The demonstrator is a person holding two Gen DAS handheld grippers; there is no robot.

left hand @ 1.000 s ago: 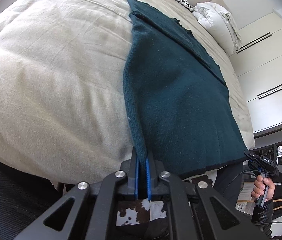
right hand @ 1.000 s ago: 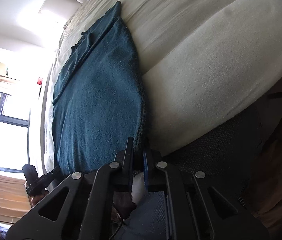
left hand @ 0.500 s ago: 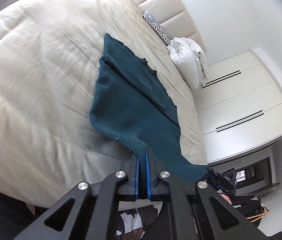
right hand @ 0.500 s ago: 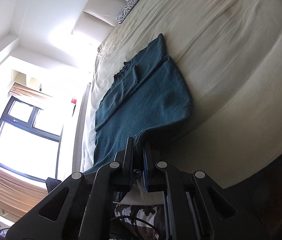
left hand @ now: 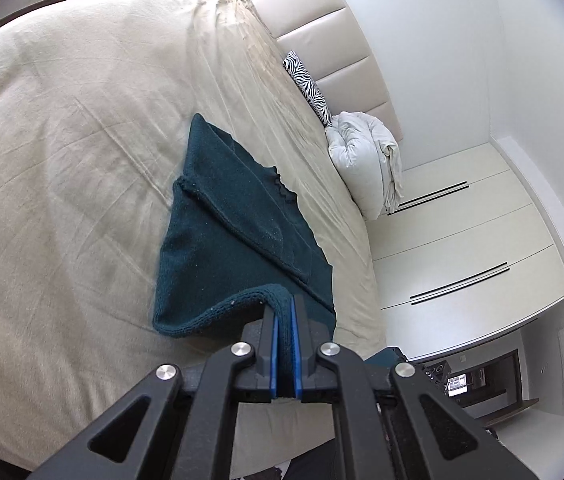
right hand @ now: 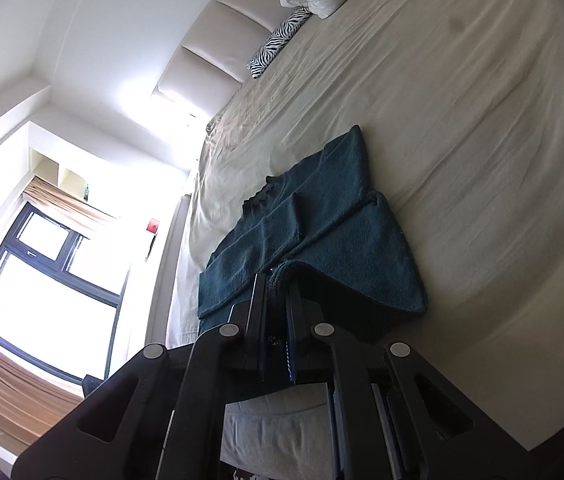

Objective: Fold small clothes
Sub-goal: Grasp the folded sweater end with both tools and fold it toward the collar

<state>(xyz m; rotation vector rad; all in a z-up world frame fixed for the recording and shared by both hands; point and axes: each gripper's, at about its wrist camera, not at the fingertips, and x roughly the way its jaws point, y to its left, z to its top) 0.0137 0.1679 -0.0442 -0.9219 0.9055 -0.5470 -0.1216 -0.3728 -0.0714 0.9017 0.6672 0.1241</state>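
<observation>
A dark teal knit sweater [left hand: 238, 220] lies on the cream bed [left hand: 62, 152], its near hem lifted off the sheet. My left gripper [left hand: 282, 304] is shut on one hem corner, whose edge curls down to the left. In the right wrist view the same sweater [right hand: 321, 232] rises in a fold from the bed [right hand: 481, 120], and my right gripper [right hand: 276, 280] is shut on the other hem corner. The sleeves lie folded in across the body. The far collar end rests flat on the sheet.
A zebra-print cushion [left hand: 307, 84] and a bunched white duvet [left hand: 365, 160] sit at the padded headboard [left hand: 341, 36]. White wardrobe doors [left hand: 461, 240] stand beyond the bed's side. A window [right hand: 42, 272] with tan curtains lies on the other side.
Both grippers have risen and moved toward the headboard with the hem in them. The hem came up off the bed's foot edge and the sweater's lower half now arches over the rest.
</observation>
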